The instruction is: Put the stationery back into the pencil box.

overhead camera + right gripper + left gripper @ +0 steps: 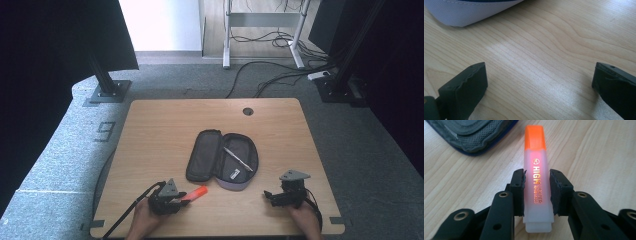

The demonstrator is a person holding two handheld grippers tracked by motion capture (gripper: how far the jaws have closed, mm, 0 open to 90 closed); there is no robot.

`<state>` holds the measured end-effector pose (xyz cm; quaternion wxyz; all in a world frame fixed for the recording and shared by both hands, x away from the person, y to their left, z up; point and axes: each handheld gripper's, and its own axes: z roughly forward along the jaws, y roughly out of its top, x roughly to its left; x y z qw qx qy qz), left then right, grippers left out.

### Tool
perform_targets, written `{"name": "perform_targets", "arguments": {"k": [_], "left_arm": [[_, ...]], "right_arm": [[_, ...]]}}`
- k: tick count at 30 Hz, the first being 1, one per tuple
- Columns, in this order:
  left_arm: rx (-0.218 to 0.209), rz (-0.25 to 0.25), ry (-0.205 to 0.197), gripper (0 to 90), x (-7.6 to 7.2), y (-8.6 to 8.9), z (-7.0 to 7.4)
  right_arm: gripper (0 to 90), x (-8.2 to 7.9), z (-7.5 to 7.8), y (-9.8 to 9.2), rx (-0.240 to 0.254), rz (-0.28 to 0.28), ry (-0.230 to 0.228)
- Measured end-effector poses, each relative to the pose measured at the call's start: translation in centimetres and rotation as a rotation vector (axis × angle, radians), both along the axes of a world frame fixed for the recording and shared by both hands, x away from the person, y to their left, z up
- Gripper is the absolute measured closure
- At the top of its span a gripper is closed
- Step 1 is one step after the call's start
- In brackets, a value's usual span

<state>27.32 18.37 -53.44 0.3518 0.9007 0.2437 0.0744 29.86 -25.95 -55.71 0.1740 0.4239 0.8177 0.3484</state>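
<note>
Orange highlighter [536, 177] sits clamped in my left gripper [176, 200], pads on both sides of the barrel, cap pointing to 2 o'clock toward the open pencil case [222, 160]. Long axis runs straight out from the jaws. Case lies at 1 o'clock, near. Right gripper [270, 196] wide open, empty, case at its 11 o'clock

- One orange highlighter [536, 170], right between the left tool's [537, 192] pads.
- One open pencil case [222, 160], just ahead of both tools.
- One pen [237, 158] in that case, plus one small white item [235, 174] I can't make out.
- Two tools in all, the right tool [539, 82] counted.
- One tabletop [165, 125] under both.
</note>
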Motion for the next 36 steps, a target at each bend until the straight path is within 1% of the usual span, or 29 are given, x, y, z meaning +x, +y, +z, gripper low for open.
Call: {"name": "perform_targets", "arguments": {"k": [3,8,9,12,17,20,23,25,26,32,36], "left_arm": [[-0.028,-0.016,0.013,66.8,-0.3,0.1,0.3],[-0.053,-0.028,0.011,66.8,-0.8,0.1,0.9],[-0.056,-0.034,0.007,66.8,-1.1,0.0,1.3],[-0.061,-0.042,0.001,66.8,-1.3,-0.1,1.6],[-0.054,-0.055,-0.012,66.7,-1.6,-0.3,2.5],[-0.068,-0.052,-0.011,66.8,-1.6,-0.2,3.0],[-0.071,-0.049,-0.013,66.8,-1.7,-0.1,3.6],[-0.081,-0.053,-0.017,66.8,-1.7,-0.1,4.1],[-0.081,-0.053,-0.017,66.7,-1.7,-0.1,4.1],[-0.083,-0.056,-0.045,66.7,-1.6,-0.5,5.5],[-0.087,-0.049,-0.059,66.7,-1.3,-0.8,6.1]], "right_arm": [[0.0,0.0,0.0,0.0,0.0,0.0,0.0],[0.0,0.0,0.0,0.0,0.0,0.0,0.0],[0.0,0.0,0.0,0.0,0.0,0.0,0.0],[0.0,0.0,0.0,0.0,0.0,0.0,0.0],[0.0,0.0,0.0,0.0,0.0,0.0,0.0],[0.0,0.0,0.0,0.0,0.0,0.0,0.0],[0.0,0.0,0.0,0.0,0.0,0.0,0.0],[0.0,0.0,0.0,0.0,0.0,0.0,0.0],[0.0,0.0,0.0,0.0,0.0,0.0,0.0],[0.0,0.0,0.0,0.0,-0.001,0.001,0.0],[0.0,0.0,0.0,0.0,-0.001,0.001,0.0]]}}
